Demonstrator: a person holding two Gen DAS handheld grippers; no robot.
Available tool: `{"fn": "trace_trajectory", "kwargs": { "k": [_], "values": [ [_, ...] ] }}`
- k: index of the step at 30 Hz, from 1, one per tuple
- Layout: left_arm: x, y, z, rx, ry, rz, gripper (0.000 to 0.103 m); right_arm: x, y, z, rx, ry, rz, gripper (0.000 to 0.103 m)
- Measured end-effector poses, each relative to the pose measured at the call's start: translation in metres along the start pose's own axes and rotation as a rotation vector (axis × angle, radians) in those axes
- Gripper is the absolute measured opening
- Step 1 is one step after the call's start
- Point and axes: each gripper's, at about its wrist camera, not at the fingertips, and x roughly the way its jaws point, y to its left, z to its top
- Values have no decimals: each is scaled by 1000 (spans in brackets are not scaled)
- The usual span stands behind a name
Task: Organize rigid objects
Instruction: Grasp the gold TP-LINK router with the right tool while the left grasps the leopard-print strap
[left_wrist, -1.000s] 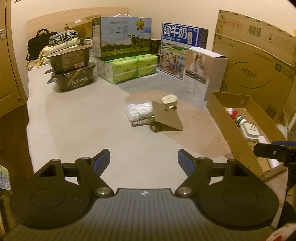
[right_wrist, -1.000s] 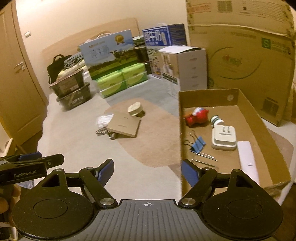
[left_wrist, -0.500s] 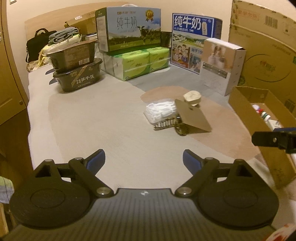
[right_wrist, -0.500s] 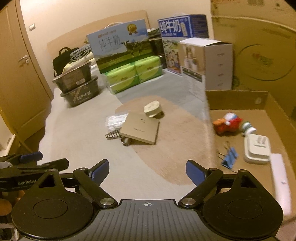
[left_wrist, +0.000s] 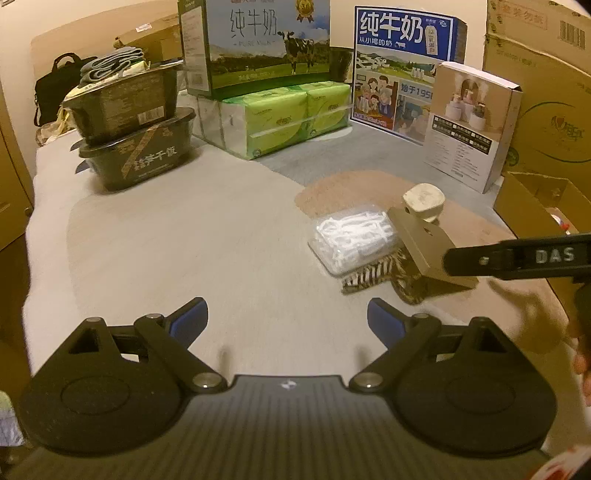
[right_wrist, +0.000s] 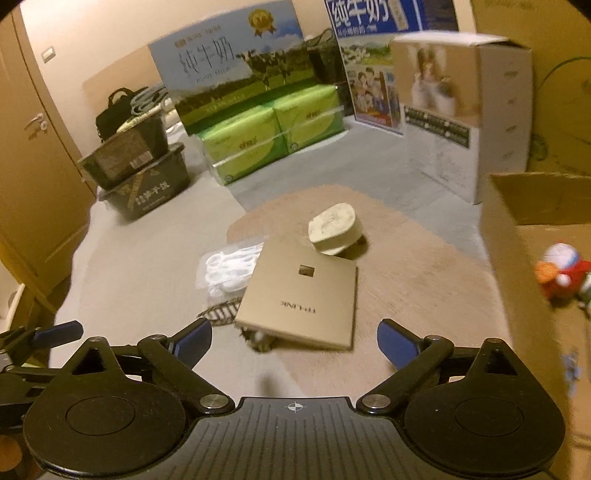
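Note:
A flat gold box (right_wrist: 303, 295) lies tilted on a small pile in the middle of the carpet. It rests on a striped clip (right_wrist: 221, 312) and against a clear bag of white pieces (right_wrist: 229, 269), with a white plug (right_wrist: 334, 229) just behind it. My right gripper (right_wrist: 295, 334) hovers close before the gold box, its jaws opening with nothing between them. My left gripper (left_wrist: 286, 319) is left of the pile over bare carpet, jaws also opening and empty. From there the gold box (left_wrist: 424, 243), the bag (left_wrist: 351, 240) and the plug (left_wrist: 423, 197) show at right, with a right gripper finger (left_wrist: 517, 256) crossing in front.
An open cardboard box (right_wrist: 535, 206) stands to the right with a red toy (right_wrist: 561, 273) inside. Milk cartons (left_wrist: 266, 40), green tissue packs (left_wrist: 288, 118), a white carton (left_wrist: 472, 125) and stacked black tubs (left_wrist: 136, 147) line the back. A wooden door (right_wrist: 33, 155) is at left.
Both grippers have moved forward and down toward the pile, which now looks larger and closer. Both pairs of jaws have spread wider. The cardboard box has slid toward the right edge of both views.

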Motion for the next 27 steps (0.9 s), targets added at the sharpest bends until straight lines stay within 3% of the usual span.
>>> {"fn": "trace_trajectory", "kwargs": {
  "k": [11,16,17,21,27],
  "values": [
    [31,6,1,-21,2,-27,93,55,-12,15,81,56,14,96],
    [35,3,-2,-14,7,-36,93,56,-12,17,85,62,19,95],
    [35,2,-3,-13,8,-37,93,56,-11,17,78,64,14,88],
    [35,-3,-3,-7,9,-61,93,51,-11,16,58,70,29,87],
    [36,-23,0,7,0,-123,93,21,-27,11,48,-10,-52,87]
  ]
}}
